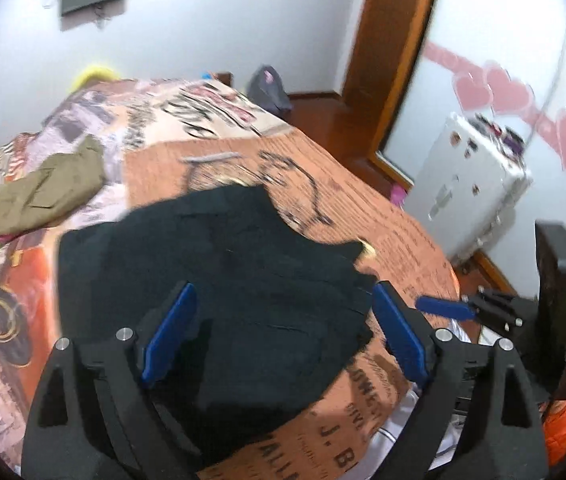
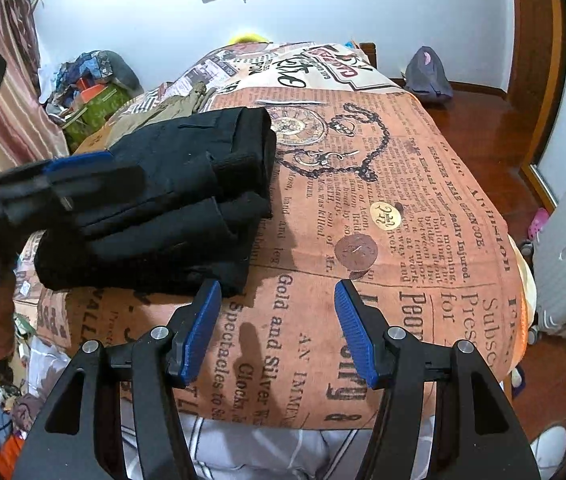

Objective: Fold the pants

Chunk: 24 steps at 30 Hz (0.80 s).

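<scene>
Black pants [image 1: 219, 280] lie folded into a thick bundle on the bed's newspaper-print cover [image 1: 363, 208]. In the left wrist view my left gripper [image 1: 283, 312] hangs over the bundle with its blue pads spread wide, one on each side, and nothing pinched. The same bundle [image 2: 187, 200] appears at the left of the right wrist view, with the blurred left gripper [image 2: 55, 184] over it. My right gripper [image 2: 277, 300] stands open above bare cover just right of the bundle's near corner, holding nothing. Its blue finger [image 1: 441, 306] pokes in at the right of the left view.
Folded olive pants [image 1: 43, 192] lie further back on the bed. A white suitcase [image 1: 471, 188] stands right of the bed by a wooden door frame [image 1: 387, 60]. A grey bag [image 2: 429, 74] sits on the floor beyond the bed. Piled clutter [image 2: 91, 84] is at the far left.
</scene>
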Each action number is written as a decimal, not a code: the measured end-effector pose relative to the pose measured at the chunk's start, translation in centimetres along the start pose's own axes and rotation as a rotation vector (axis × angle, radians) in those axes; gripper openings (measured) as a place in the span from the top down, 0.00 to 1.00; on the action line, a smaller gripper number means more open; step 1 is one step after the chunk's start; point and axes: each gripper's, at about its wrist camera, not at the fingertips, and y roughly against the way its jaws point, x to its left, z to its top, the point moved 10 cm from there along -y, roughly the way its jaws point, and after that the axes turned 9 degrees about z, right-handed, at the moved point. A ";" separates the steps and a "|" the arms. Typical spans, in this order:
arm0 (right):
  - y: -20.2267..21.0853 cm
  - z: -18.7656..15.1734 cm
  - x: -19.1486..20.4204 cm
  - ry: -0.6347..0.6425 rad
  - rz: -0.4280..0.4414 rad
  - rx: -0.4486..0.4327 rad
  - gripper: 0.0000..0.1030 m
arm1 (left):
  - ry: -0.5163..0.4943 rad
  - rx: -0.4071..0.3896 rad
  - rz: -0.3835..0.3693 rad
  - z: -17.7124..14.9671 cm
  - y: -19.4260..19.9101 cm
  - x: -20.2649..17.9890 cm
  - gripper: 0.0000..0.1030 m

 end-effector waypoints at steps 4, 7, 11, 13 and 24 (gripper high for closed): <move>-0.7 -0.1 1.3 0.018 0.034 0.014 0.46 | 0.052 -0.022 0.115 0.0 0.9 6.0 0.09; -1.7 -0.5 2.6 0.043 0.061 0.039 0.46 | 0.099 0.027 0.215 -2.2 0.3 11.5 0.09; -4.0 -1.2 3.7 0.074 0.063 0.078 0.46 | 0.136 0.103 0.284 -6.4 -0.8 15.6 0.09; -5.1 -1.0 3.5 0.069 0.057 0.079 0.46 | 0.166 0.114 0.263 -8.1 -1.1 15.7 0.09; -7.9 3.4 0.5 0.080 0.013 0.072 0.38 | 0.175 0.101 0.220 -8.2 -1.7 12.6 0.09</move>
